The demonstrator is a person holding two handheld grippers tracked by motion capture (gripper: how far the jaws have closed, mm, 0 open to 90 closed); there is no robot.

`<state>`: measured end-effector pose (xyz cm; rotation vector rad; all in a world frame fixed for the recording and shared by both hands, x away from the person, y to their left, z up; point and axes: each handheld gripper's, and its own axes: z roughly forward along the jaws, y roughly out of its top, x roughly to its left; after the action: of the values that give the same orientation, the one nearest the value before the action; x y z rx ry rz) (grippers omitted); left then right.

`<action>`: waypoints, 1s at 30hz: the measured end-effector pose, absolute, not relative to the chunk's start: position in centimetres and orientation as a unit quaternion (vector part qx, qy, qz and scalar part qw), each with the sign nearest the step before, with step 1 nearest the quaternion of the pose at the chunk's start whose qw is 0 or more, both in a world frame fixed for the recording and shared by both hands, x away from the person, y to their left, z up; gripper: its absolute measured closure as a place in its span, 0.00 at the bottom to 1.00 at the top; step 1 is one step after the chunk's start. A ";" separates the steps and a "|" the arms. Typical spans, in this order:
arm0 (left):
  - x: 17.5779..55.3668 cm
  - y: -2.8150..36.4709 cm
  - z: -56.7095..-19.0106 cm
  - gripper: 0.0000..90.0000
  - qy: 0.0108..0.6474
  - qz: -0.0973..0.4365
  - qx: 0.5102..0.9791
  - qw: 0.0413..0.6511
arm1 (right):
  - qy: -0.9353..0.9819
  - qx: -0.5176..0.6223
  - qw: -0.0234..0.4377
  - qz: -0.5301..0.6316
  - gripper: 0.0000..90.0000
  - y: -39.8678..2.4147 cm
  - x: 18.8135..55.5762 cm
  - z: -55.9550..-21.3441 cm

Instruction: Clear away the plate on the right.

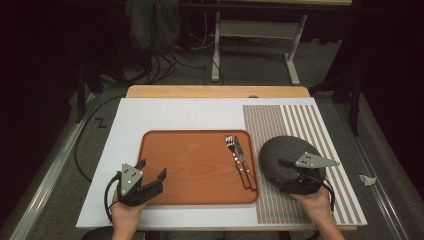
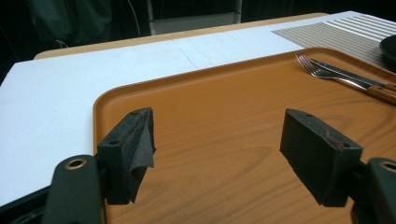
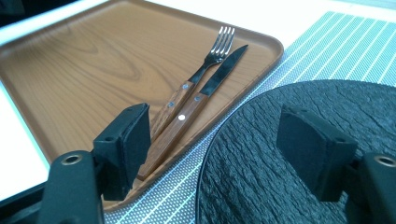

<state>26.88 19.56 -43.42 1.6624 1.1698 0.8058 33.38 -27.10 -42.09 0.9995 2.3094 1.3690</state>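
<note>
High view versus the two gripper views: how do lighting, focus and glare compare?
High view: table lit evenly, surroundings nearly black, picture soft and grainy. Left gripper view: tray wood grain crisp, fork tines glint, near jaws slightly soft. Right gripper view: sharp on the knife and the slate plate texture, light sheen along the tray rim, no motion blur.

No legible text, label, brand, number or sign on anything here.
</note>
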 end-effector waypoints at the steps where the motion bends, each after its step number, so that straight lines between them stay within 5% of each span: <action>1: 26.9 19.6 -43.4 0.30 0.475 0.327 0.675 0.460 | 0.796 0.349 0.137 0.476 0.29 -27.2 33.4 -42.1; 30: 26.9 19.6 -43.4 0.30 0.475 0.328 0.675 0.459 | 0.784 0.338 0.138 0.501 0.23 -29.6 31.2 -42.8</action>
<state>26.88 19.55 -43.41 1.6614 1.1705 0.8071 31.21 -29.63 -42.79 0.9789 2.2682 1.4496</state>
